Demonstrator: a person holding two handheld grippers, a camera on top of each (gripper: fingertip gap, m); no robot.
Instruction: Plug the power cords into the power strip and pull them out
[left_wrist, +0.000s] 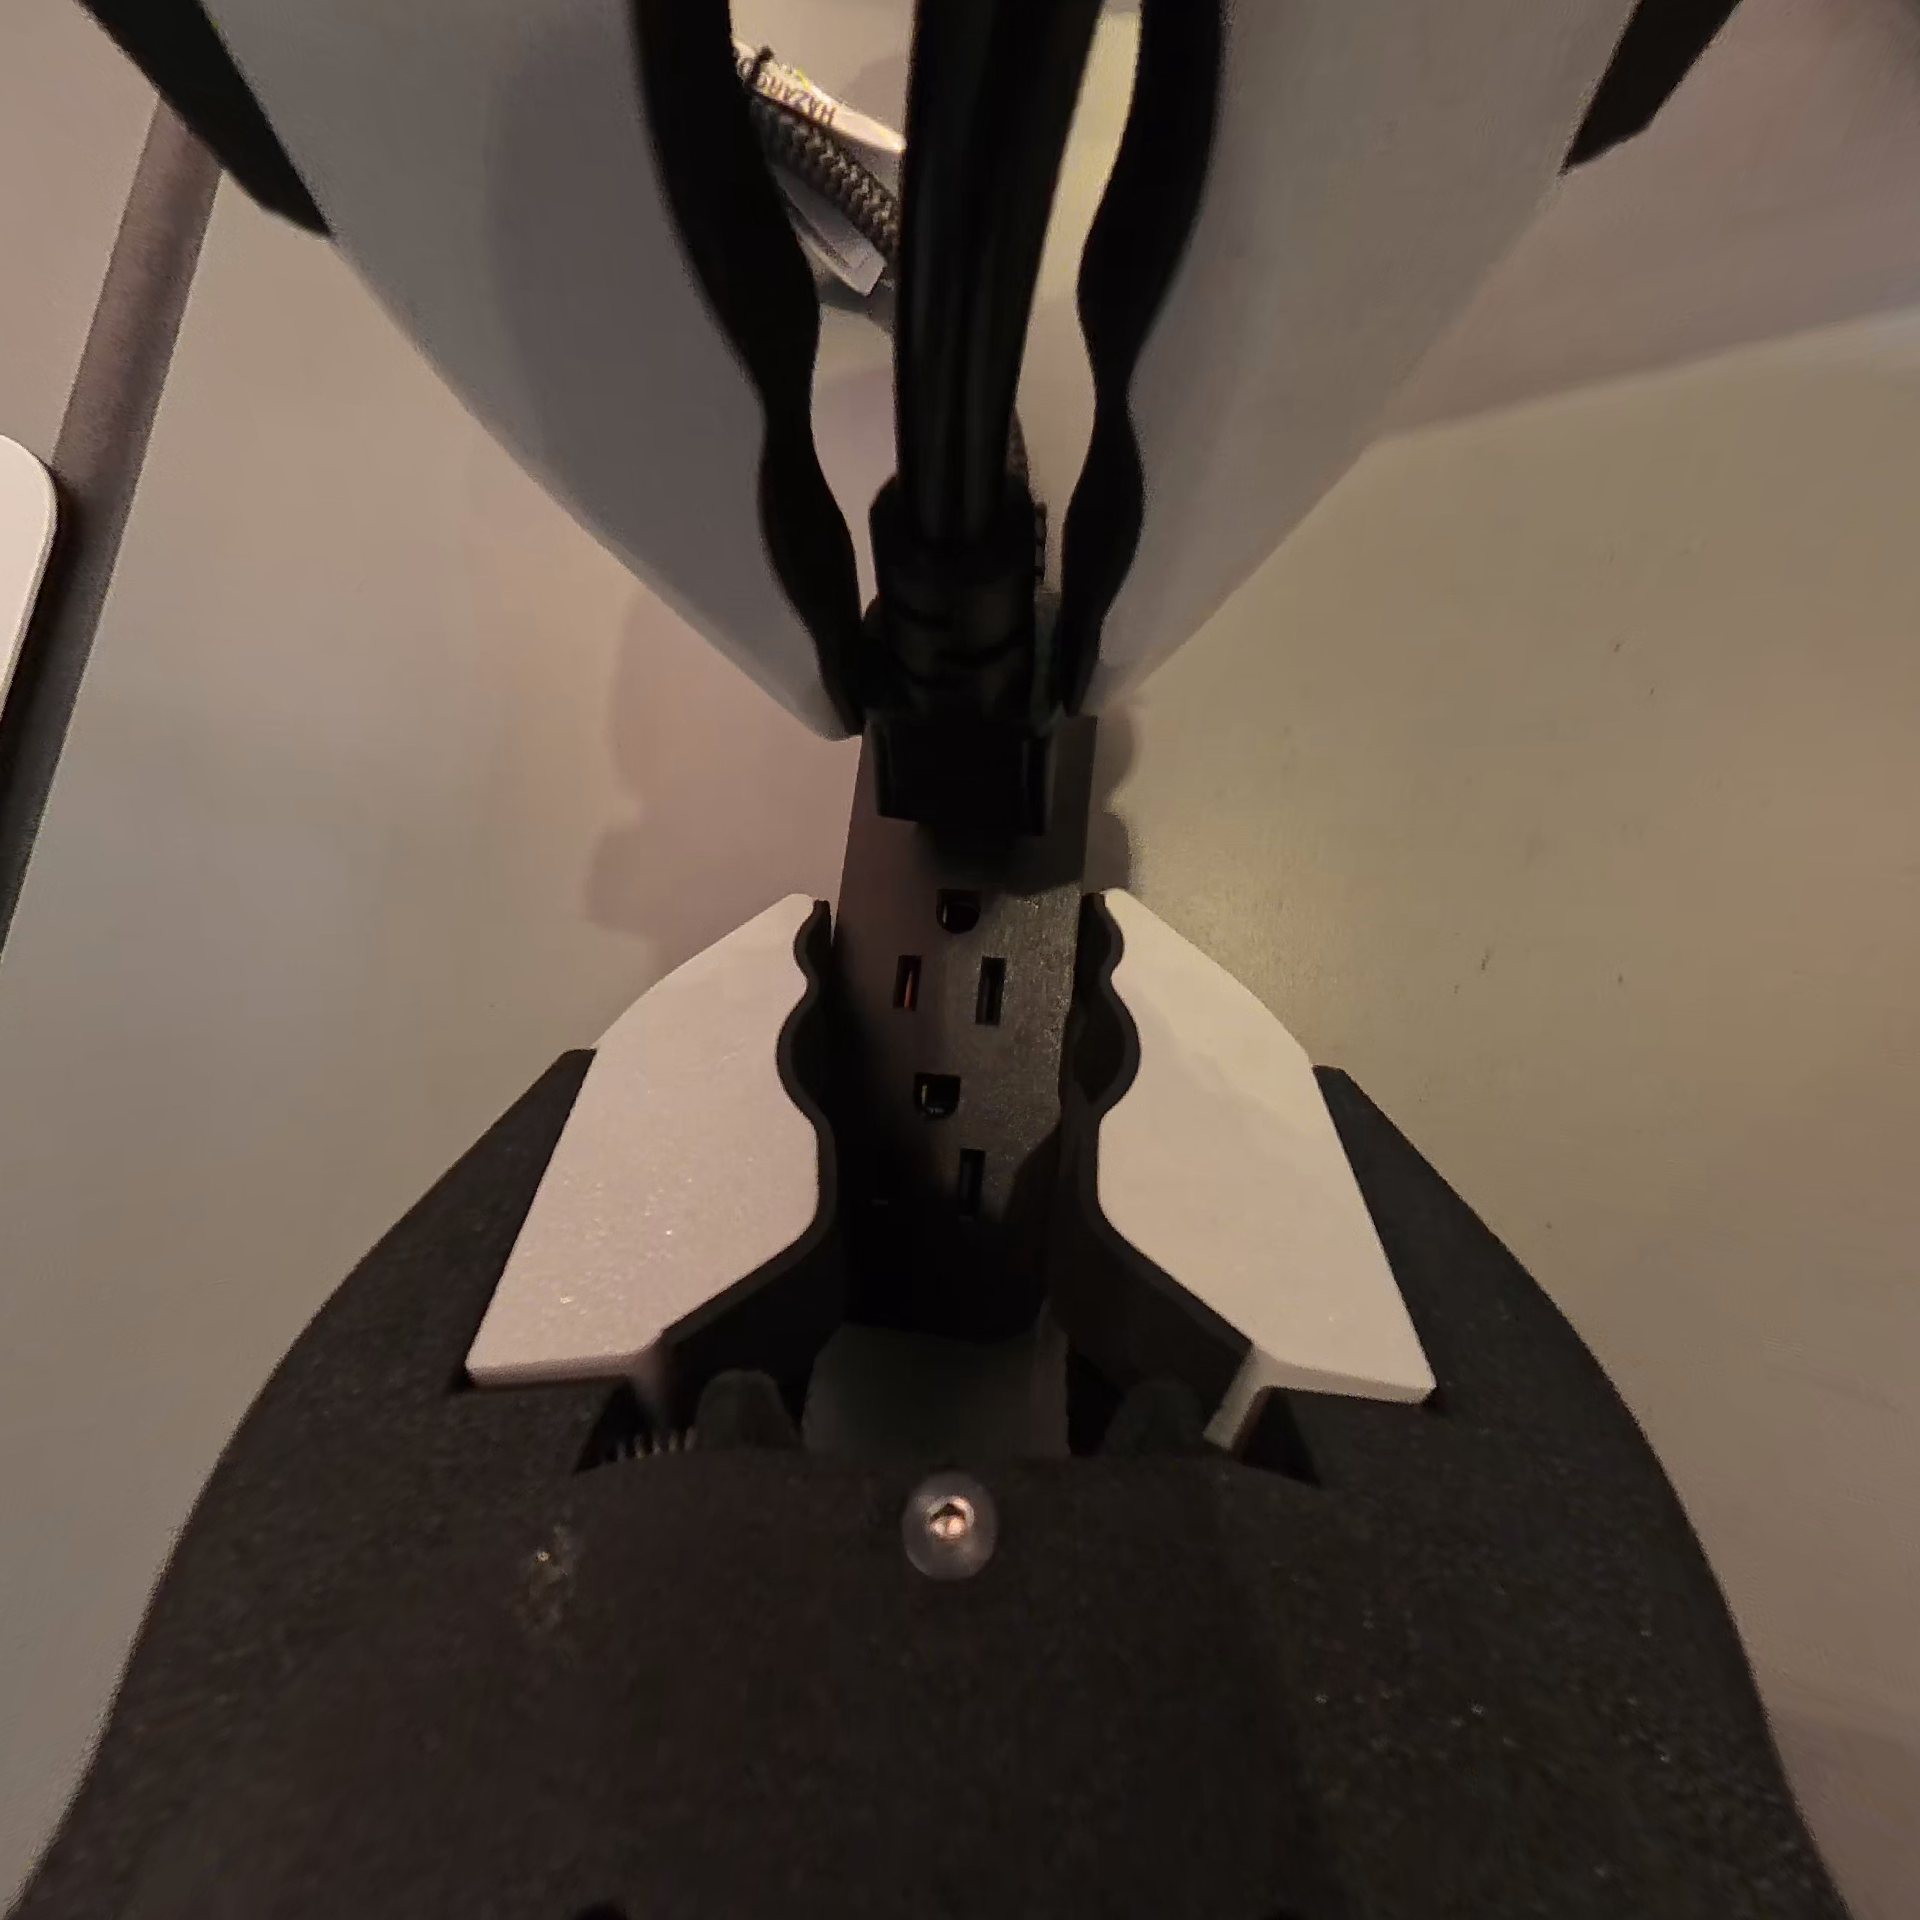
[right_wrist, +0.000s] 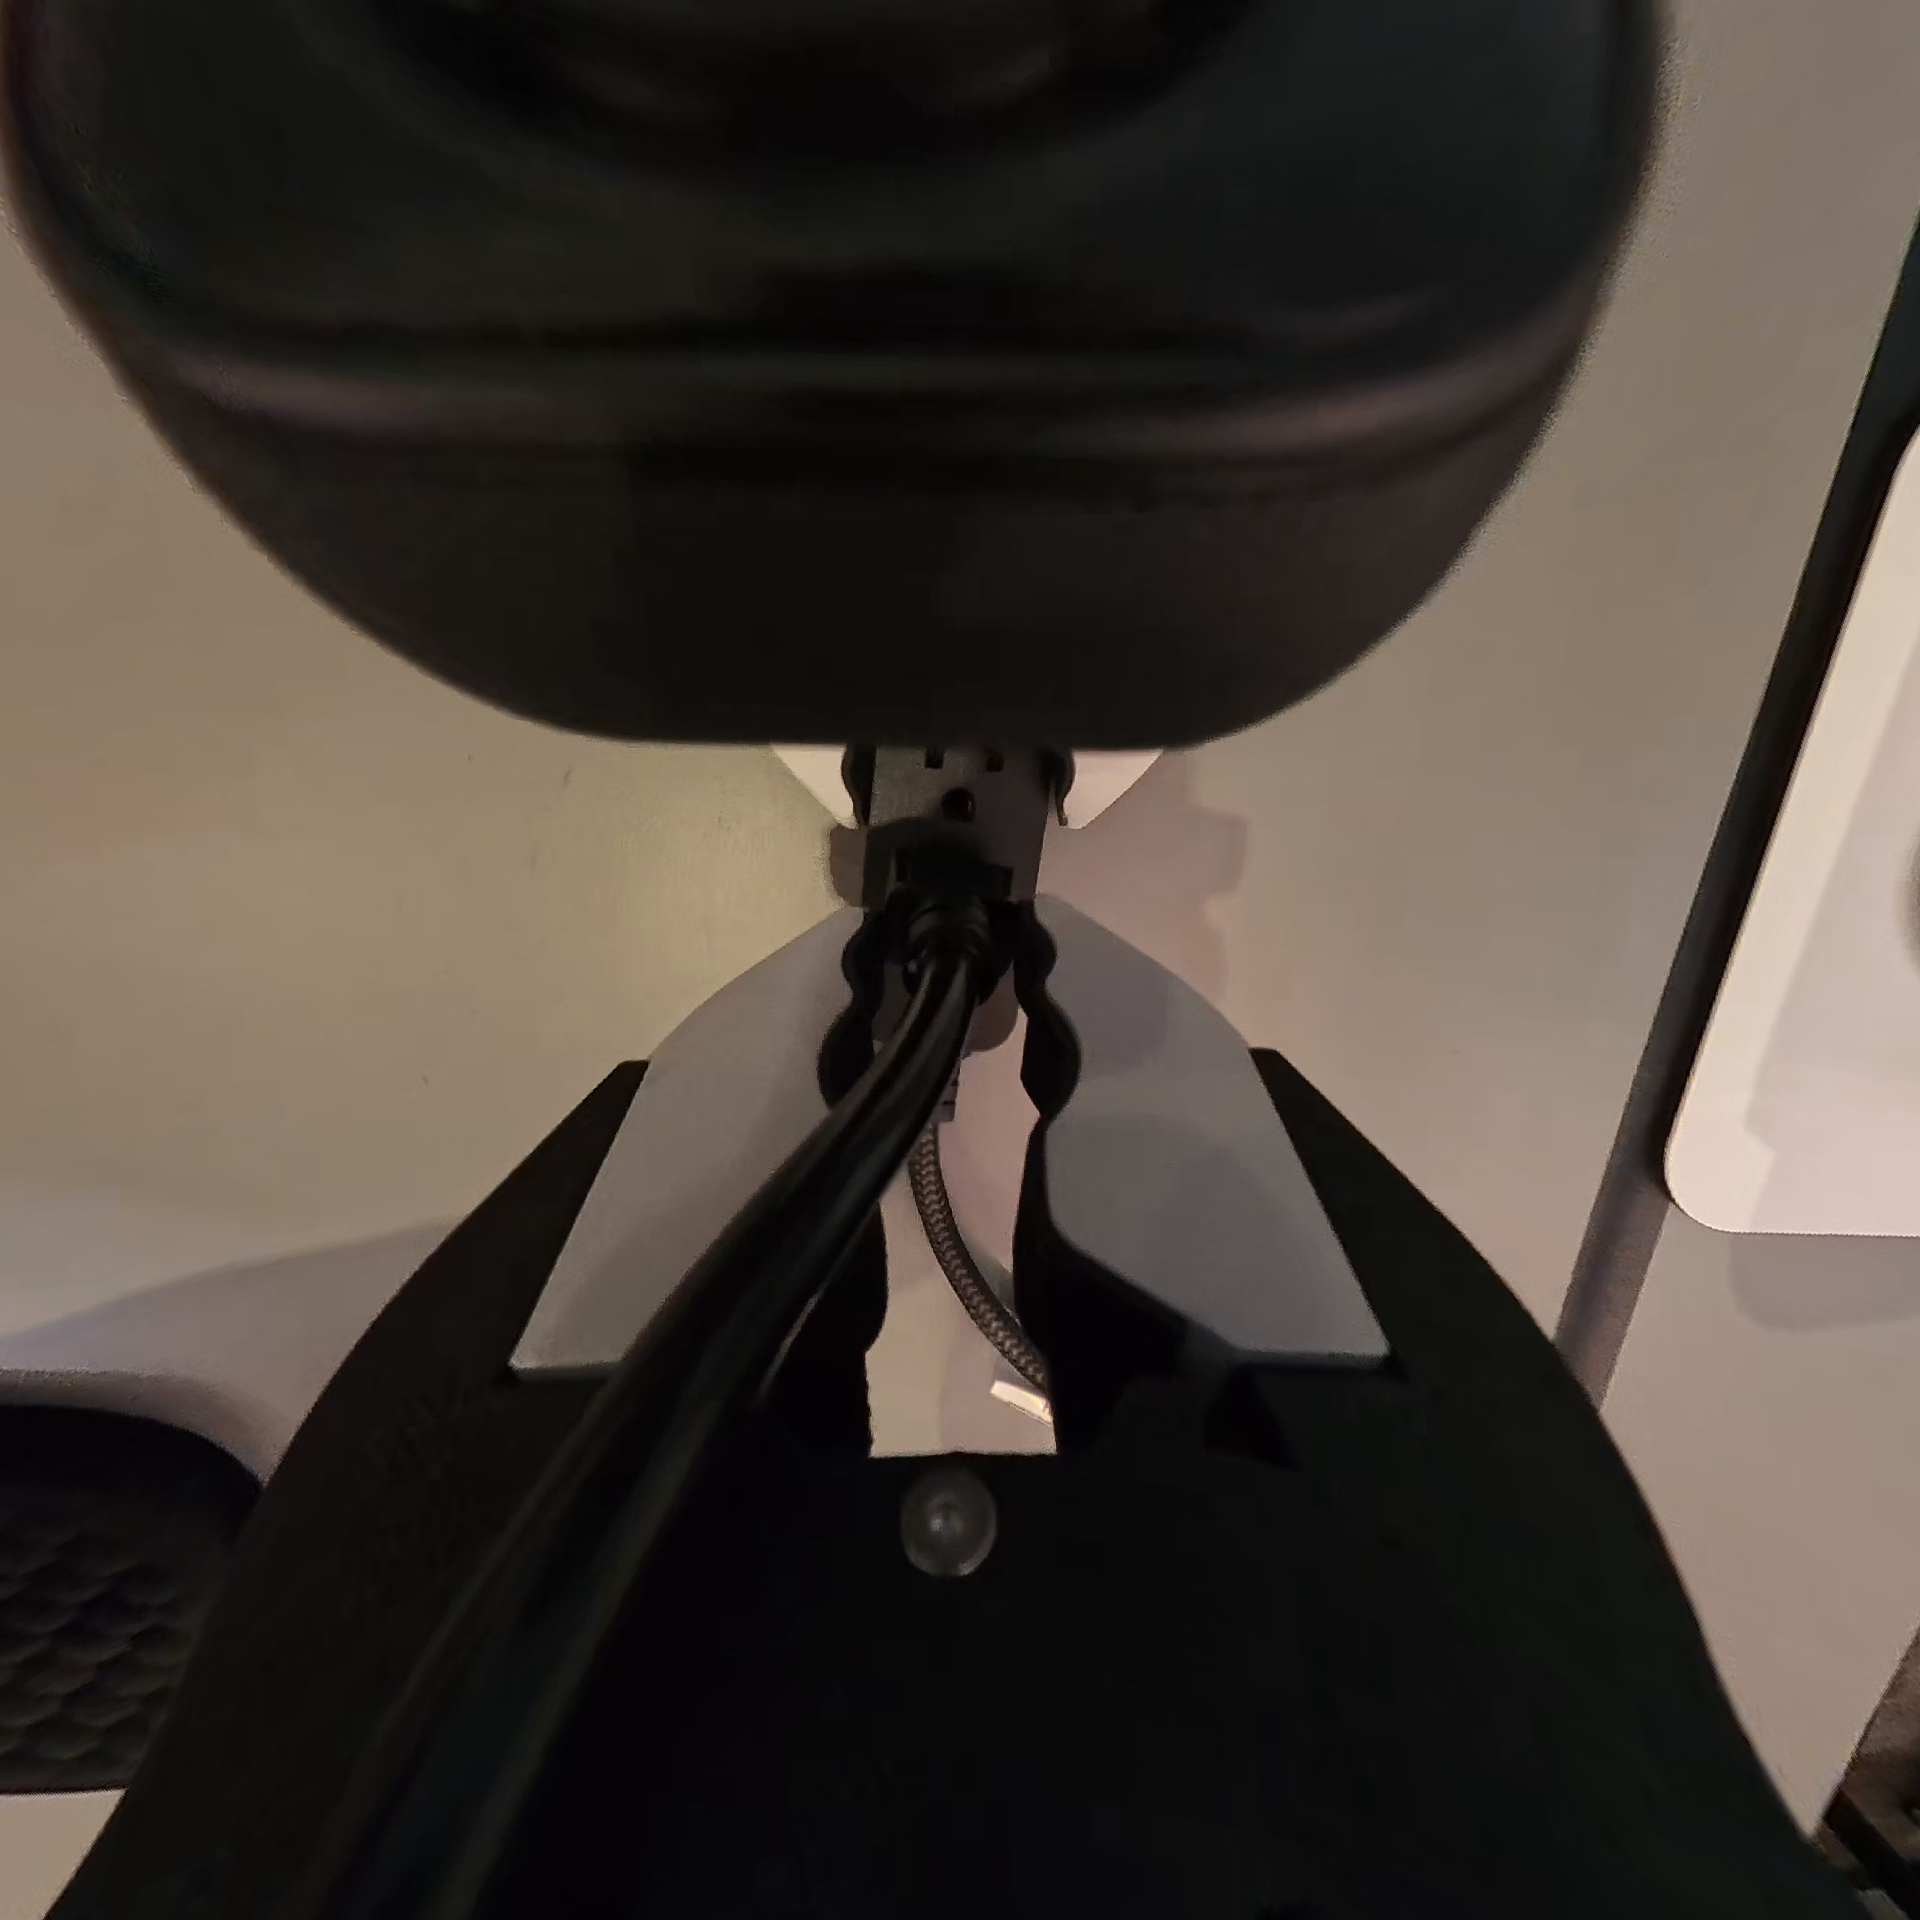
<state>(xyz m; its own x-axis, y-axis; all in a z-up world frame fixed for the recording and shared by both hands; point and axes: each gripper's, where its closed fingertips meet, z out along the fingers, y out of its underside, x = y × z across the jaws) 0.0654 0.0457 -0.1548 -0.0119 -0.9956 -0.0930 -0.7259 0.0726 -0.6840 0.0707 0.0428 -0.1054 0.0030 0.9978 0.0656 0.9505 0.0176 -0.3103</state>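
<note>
on a plain pale grey tabletop (left_wrist: 1507, 831), the left gripper (left_wrist: 951, 1039) clamps the long black plastic power strip (left_wrist: 966, 997) along its own axis, while the opposing right gripper (right_wrist: 940, 951) pinches the black moulded plug (right_wrist: 935, 914) at its far socket

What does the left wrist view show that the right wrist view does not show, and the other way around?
Only the left wrist view shows the free outlets on the power strip and the left gripper closed on the strip's sides. Only the right wrist view shows the black cord trailing back over the right gripper, and the left gripper's dark body filling the top. Both show the black plug at the strip, the right gripper's fingers closed on it, a braided cable and the pale table.
</note>
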